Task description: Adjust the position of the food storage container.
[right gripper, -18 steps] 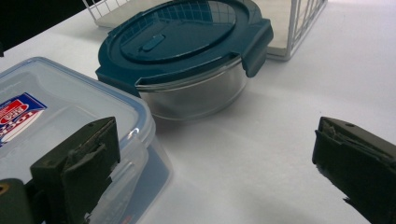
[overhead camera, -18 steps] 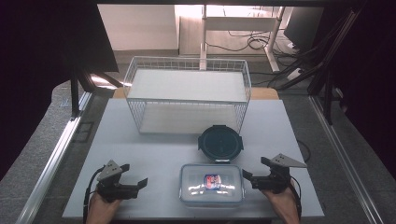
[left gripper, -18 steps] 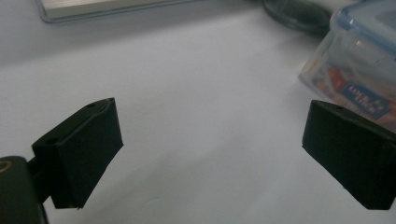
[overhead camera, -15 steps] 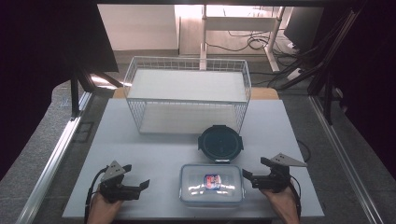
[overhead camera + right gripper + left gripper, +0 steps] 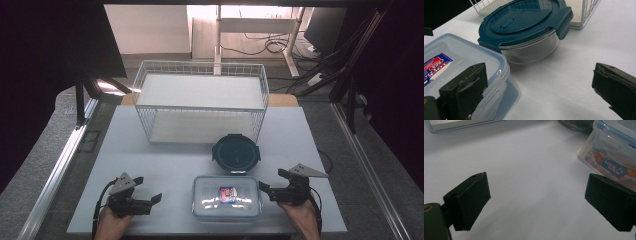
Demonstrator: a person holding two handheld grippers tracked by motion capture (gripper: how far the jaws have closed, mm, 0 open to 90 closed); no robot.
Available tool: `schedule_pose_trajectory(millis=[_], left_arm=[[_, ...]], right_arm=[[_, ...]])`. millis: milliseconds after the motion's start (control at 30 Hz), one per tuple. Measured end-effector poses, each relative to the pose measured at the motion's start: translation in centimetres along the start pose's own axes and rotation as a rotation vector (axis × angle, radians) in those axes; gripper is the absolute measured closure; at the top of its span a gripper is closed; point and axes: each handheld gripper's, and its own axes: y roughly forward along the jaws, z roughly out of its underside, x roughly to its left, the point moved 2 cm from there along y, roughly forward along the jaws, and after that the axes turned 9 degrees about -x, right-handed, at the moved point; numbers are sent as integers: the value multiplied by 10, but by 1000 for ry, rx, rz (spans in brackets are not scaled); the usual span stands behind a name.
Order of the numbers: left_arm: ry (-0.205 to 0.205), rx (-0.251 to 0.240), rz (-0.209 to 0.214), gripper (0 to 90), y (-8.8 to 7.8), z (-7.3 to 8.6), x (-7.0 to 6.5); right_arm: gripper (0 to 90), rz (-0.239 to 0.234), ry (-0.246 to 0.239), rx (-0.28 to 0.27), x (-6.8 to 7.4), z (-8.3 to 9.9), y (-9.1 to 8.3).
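Flanking clear box point(image 5: 227, 196); tongs point(image 5: 153, 200) agape

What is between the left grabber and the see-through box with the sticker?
Nothing. In the high view, bare white table lies between the left gripper and the clear box. The left gripper view shows that bare stretch too.

right tongs point(image 5: 541, 87): jaws wide apart, empty | clear container point(image 5: 461, 62): beside left jaw | round teal-lidded container point(image 5: 526, 27): behind it, on counter point(image 5: 579, 62)
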Motion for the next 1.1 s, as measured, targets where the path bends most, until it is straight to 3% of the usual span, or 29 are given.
schedule_pose_trajectory(millis=[300, 400, 533, 567, 667, 700, 767, 1033, 1067, 1100], left_arm=[[-10, -5, 6, 56, 1, 0, 0], [-11, -6, 10, 56, 0, 0, 0], [-5, -3, 20, 56, -1, 0, -1], [-3, -3, 20, 55, -2, 0, -2], [1, 0, 23, 55, -2, 0, -3], [4, 2, 21, 55, -1, 0, -3], [4, 3, 20, 55, -1, 0, -3], [-6, 1, 14, 55, -3, 1, -2], [-6, 1, 14, 55, -3, 1, -2], [-5, 3, 16, 55, -2, 1, -2]], right_arm=[[127, 8, -31, 2, 3, -6, -4], [211, -10, -36, 10, 9, -14, -4], [370, -32, -84, 34, 19, -28, 0], [473, -39, -116, 61, 23, -37, 6], [537, -41, -151, 86, 26, -44, 12], [583, -69, -177, 95, 29, -52, 20], [605, -80, -185, 98, 30, -55, 23], [860, -159, -272, 199, 52, -73, 68], [860, -159, -272, 199, 52, -73, 68], [886, -183, -275, 211, 57, -76, 80]])
